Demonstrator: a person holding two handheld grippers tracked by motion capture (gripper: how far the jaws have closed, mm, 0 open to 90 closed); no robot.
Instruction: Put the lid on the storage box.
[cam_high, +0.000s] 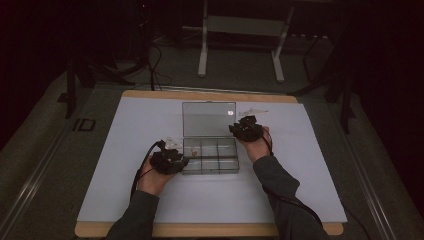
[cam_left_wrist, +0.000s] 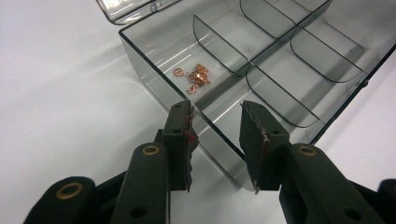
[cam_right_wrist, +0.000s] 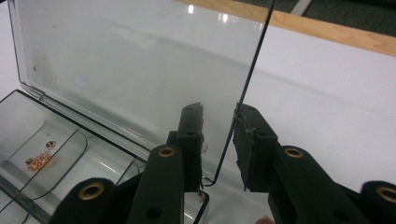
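Careful: your right gripper (cam_right_wrist: 218, 142) straddles the upright lid (cam_right_wrist: 140, 70) edge, jaws apart, not clamping. Left gripper (cam_left_wrist: 215, 135) gapes around the organizer box (cam_left_wrist: 261, 65) front wall. Nudge the lid and it slams; copper bits (cam_left_wrist: 196, 77) in the corner compartment scatter.

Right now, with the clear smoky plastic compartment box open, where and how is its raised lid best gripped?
Grip the lid at its free side edge near the lower corner, coming edge-on from the right gripper side. It stands nearly upright and thin, so the jaws can straddle that edge, as they do now.
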